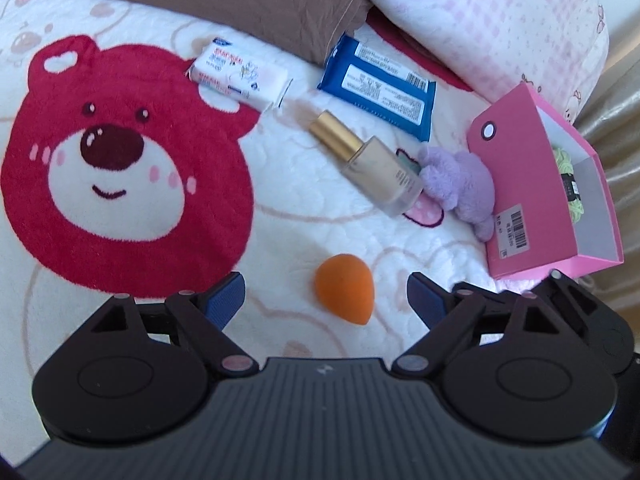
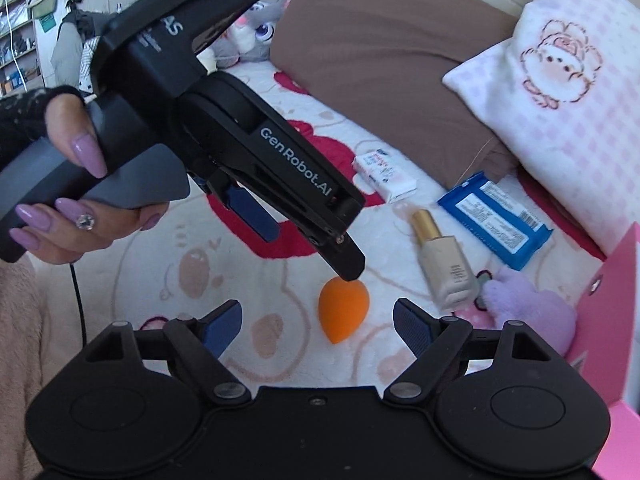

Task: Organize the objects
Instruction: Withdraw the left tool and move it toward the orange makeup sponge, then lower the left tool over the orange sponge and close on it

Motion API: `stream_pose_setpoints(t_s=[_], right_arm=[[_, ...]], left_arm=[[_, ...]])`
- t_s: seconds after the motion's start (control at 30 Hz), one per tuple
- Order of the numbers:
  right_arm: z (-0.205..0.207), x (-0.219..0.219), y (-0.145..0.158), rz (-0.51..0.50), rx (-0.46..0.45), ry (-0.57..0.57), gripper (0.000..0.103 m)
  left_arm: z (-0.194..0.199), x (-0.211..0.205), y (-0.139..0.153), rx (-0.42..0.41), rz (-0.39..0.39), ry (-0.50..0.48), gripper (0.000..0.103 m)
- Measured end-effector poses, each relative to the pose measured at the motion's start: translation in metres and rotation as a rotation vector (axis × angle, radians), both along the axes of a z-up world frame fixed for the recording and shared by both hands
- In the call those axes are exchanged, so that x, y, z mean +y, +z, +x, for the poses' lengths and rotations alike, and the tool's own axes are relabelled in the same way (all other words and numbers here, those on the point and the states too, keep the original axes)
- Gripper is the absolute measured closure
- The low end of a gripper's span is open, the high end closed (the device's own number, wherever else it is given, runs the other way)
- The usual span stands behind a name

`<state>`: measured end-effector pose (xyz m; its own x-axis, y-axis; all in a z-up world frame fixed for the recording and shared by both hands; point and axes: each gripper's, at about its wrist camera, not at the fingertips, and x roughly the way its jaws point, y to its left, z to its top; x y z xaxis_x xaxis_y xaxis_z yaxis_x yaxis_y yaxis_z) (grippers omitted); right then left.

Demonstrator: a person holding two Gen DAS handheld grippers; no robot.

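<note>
An orange egg-shaped sponge [image 1: 344, 288] [image 2: 342, 312] lies on the white bear-print blanket [image 1: 120, 260]. My left gripper [image 1: 325, 278] [image 2: 304, 244] is open and hangs over the sponge, one blue pad on either side, neither touching it. In the right wrist view, its nearer fingertip [image 2: 348, 270] sits just above the sponge's top. My right gripper [image 2: 317, 304] is open too, with the sponge just ahead between its fingers and nothing held. A pink box [image 1: 520, 184] [image 2: 612, 292] lies open at the right with a green scrunchie [image 1: 568, 172] inside.
Beyond the sponge lie a gold-capped foundation bottle [image 1: 372, 164] [image 2: 444, 264], a blue wipes pack [image 1: 380, 88], a white tissue pack [image 1: 240, 76] and a purple plush [image 1: 460, 184] against the box. A brown pillow [image 1: 240, 0] and a pink-checked pillow [image 1: 500, 20] bound the far side.
</note>
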<state>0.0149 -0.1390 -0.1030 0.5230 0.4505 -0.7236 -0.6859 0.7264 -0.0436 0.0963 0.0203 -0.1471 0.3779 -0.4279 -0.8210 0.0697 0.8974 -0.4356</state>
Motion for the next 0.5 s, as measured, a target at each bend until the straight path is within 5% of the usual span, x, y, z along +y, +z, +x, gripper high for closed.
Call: stream_pose_setpoints(t_s=[0.2, 0.43, 0.5], right_arm=[[0.005, 0.010, -0.029, -0.075, -0.008, 0.067, 0.017], [0.017, 0.008, -0.045, -0.073, 0.022, 0.028, 0.017], [0.020, 0.007, -0.046, -0.063, 0.037, 0.011, 0.017]], left_arm=[[0.002, -0.005, -0.014, -0.003, 0.074, -0.036, 0.015], [0.002, -0.006, -0.023, 0.012, 0.048, -0.041, 0.017], [0.003, 0.002, -0.022, 0.021, -0.011, 0.026, 0.025]])
